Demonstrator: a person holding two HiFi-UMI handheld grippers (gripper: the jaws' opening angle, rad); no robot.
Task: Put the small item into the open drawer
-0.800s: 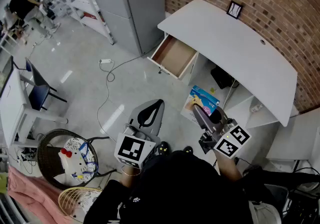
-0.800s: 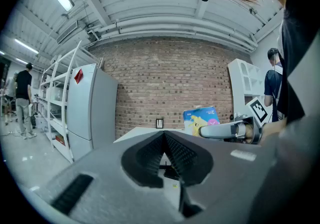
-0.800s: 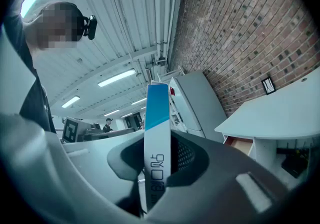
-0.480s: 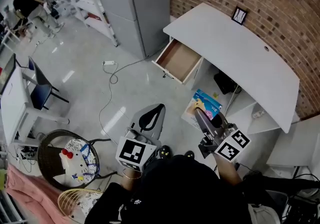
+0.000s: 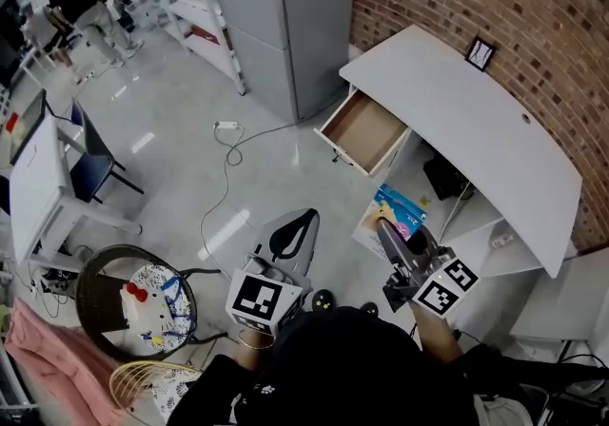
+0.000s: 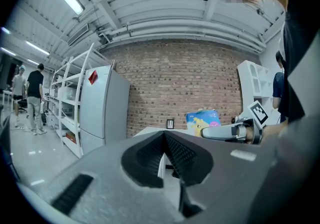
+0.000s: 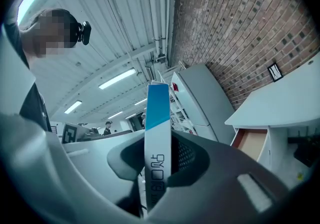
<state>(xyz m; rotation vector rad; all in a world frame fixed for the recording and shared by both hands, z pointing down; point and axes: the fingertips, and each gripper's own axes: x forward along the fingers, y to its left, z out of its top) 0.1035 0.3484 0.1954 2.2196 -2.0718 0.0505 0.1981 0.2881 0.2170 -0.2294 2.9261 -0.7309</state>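
My right gripper [image 5: 390, 234] is shut on a small flat packet [image 5: 400, 206], blue and yellow, held low in front of me. In the right gripper view the packet [image 7: 158, 118] stands edge-on between the pads, blue on top and white with print below. The open wooden drawer [image 5: 367, 132] juts from the left end of the white desk [image 5: 466, 129], well ahead of the packet; it shows as a tan box [image 7: 251, 143] at the right. My left gripper [image 5: 297, 224] hangs to the left, shut, with nothing in it [image 6: 163, 140].
A grey cabinet [image 5: 285, 15] stands left of the desk against the brick wall. A white cable [image 5: 225, 163] trails across the floor. A round basket [image 5: 133, 305] sits at my lower left, a small picture frame [image 5: 481, 54] on the desk. People stand by shelves far left.
The desk and drawer have shifted right and down in the head view as the camera moves. Both grippers keep their pose, and the packet stays held.
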